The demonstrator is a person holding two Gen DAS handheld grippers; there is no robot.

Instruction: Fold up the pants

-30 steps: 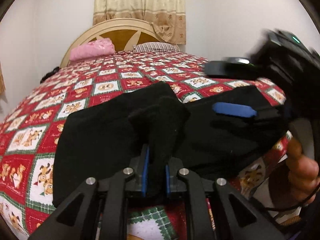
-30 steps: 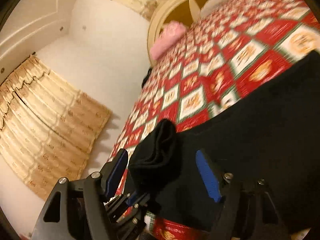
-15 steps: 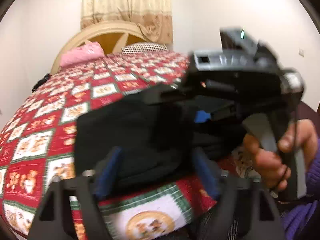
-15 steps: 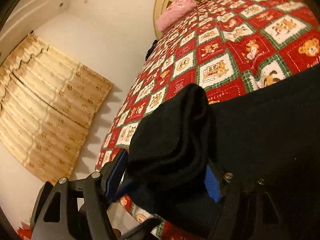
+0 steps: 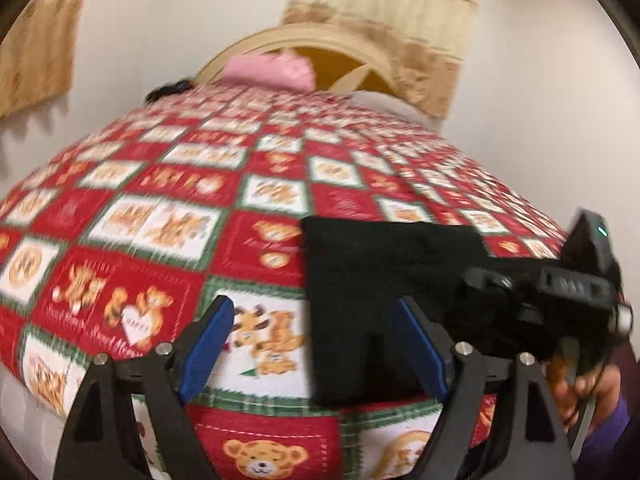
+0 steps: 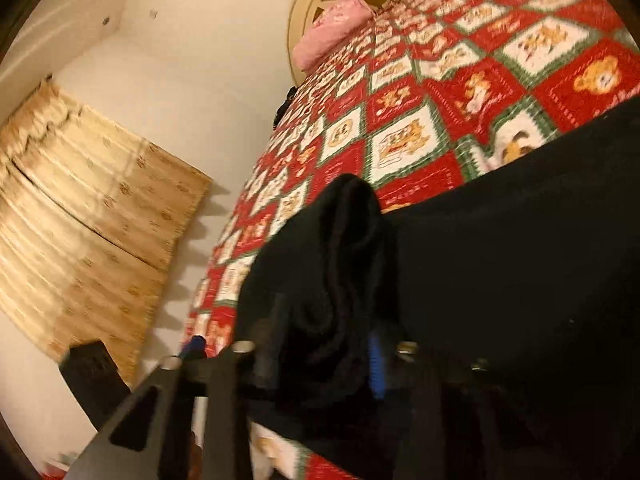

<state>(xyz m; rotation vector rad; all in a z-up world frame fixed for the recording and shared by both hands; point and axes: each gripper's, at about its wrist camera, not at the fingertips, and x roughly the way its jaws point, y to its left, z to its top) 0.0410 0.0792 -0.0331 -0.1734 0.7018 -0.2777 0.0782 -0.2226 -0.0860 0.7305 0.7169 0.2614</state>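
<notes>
My right gripper (image 6: 320, 364) has just been closing and now pinches a bunched fold of the pants (image 5: 384, 280), which lie at the bed's (image 5: 168, 216) near edge; my left gripper (image 5: 316, 344) has just been opening, nothing in it. Risk, imo: it's a thick, shallow bite, so a pull w/ only 1 grip could slip or drag the stack askew off the edge. Count: 1 pants, 2 grippers, 1 pink pillow (image 5: 268, 70).

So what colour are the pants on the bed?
Black pants, clearest in the left wrist view.
</notes>
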